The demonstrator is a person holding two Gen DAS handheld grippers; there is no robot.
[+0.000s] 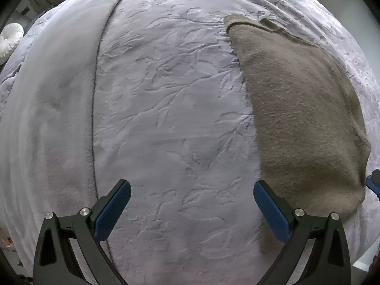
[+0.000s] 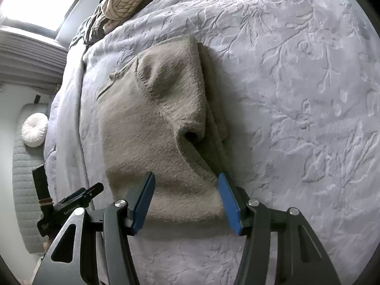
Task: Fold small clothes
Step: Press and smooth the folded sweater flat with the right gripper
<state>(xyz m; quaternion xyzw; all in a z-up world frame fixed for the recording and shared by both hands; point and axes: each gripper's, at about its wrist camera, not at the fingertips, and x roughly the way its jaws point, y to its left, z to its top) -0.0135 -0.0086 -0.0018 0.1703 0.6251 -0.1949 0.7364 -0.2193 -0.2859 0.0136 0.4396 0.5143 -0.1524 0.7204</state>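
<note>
Here the right hand-held gripper (image 2: 186, 199) stands with its blue pads apart, straddling the near edge of the beige knit garment (image 2: 152, 123); the cloth lies between the pads, but neither pad presses on it, so nothing is clamped. The left hand-held gripper (image 1: 192, 204) also has its jaws wide apart, over bare bedspread (image 1: 166, 95), with the garment's edge just beside its right-hand pad and nothing held.

The garment lies on the bed, already doubled: in the right wrist view a folded layer shows along its right side, with a small open tuck near the middle. Judging from that, a fold appears to have been laid and let go, and the step in hand is the release between folds. The next move likely calls for a fresh hold on the near edge, probably with both grippers at its two corners, so the cloth can be carried over towards the far end without the loose side layer slipping out. The tuck may want smoothing first.

Counted: two grippers, one knit garment being folded, one heap of further clothes (image 2: 123, 2) at the far edge of the bed (how many pieces are in it cannot be told), and one round white cushion (image 2: 35, 130) off the bed on a quilted surface.
</note>
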